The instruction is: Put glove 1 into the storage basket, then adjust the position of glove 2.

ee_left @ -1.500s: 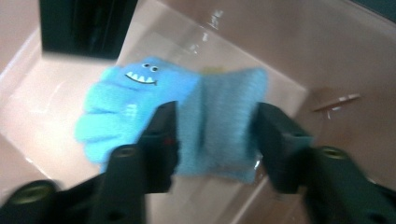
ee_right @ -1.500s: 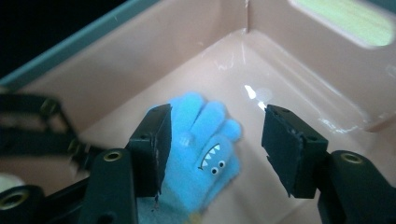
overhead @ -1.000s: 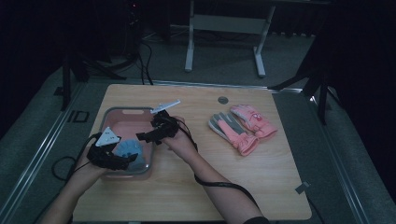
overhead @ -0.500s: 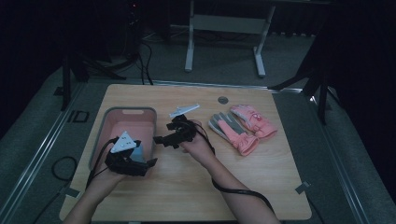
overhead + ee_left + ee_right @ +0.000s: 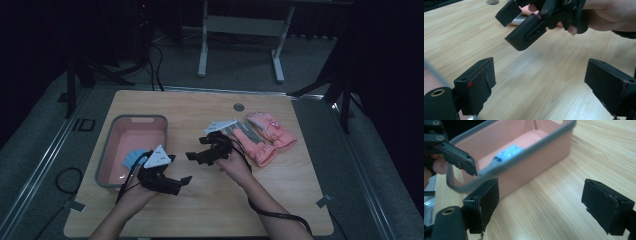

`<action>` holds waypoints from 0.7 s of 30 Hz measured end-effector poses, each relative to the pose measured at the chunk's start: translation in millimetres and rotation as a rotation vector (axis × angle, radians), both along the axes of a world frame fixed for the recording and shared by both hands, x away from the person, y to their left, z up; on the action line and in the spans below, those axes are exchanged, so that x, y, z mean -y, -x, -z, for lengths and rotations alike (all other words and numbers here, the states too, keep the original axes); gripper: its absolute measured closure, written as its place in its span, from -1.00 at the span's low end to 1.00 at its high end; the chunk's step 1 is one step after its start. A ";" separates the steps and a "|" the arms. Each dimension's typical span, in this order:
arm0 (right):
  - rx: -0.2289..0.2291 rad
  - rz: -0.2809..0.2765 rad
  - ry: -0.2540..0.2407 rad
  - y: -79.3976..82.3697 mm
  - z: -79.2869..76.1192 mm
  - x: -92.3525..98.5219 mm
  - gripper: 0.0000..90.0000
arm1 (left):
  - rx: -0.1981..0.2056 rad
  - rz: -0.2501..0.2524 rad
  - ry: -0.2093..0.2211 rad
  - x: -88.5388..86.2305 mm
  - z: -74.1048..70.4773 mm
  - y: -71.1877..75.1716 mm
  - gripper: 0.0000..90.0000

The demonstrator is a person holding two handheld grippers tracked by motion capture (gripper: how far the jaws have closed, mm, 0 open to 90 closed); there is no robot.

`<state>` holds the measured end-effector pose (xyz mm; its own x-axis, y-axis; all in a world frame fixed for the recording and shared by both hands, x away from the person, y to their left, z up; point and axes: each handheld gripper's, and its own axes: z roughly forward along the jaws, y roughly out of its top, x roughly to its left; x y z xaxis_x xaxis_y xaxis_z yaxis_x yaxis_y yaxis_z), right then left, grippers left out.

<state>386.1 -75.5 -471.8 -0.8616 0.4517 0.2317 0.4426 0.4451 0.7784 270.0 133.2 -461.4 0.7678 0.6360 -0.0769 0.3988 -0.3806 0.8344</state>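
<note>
A pink bin with a grey rim [image 5: 114,145] stands on the left of the wooden table, and a light blue item [image 5: 133,158] lies inside it. A pair of pink and grey gloves [image 5: 264,136] lies to the right of centre. My left gripper [image 5: 178,170] hovers just off the bin's near right corner, open and empty, pointing right. My right gripper [image 5: 198,150] is between the bin and the gloves, open and empty, pointing left at the bin. In the right gripper view the bin [image 5: 544,157] and the blue item [image 5: 509,151] lie beyond the wide jaws.
A round cable hole [image 5: 238,107] sits near the table's far edge. Bare wood lies between the two grippers and along the front. A black cable trails off the front edge from the right hand. The right gripper [image 5: 524,27] crosses the top of the left gripper view.
Both hands have moved right, off the bin and out over the bare wood. The blue item stays in the bin. Both pairs of jaws stay wide.
</note>
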 end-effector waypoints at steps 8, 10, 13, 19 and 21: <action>-0.005 0.006 -0.026 4.3 3.9 46.8 -0.69 | 0.012 0.062 0.061 34.3 12.1 10.0 -0.78; -0.002 0.010 -0.033 2.4 5.0 62.5 -0.68 | 0.026 0.094 0.062 42.6 17.1 13.3 -0.78; -0.028 0.038 -0.078 -4.2 6.0 88.9 -0.70 | 0.029 0.112 0.064 52.4 26.9 16.8 -0.78; 0.063 0.131 -0.015 -13.4 3.1 137.9 -0.42 | 0.011 0.078 0.076 63.3 51.0 21.0 -0.95; 0.063 0.178 0.036 -20.8 2.8 154.5 0.04 | 0.012 0.074 0.110 64.7 57.8 22.8 -0.95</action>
<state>406.9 -230.0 -474.6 -0.7796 0.6054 0.1605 0.4678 0.3924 0.7920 247.2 68.5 -519.2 0.8135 0.5661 -0.1336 0.3628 -0.3144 0.8772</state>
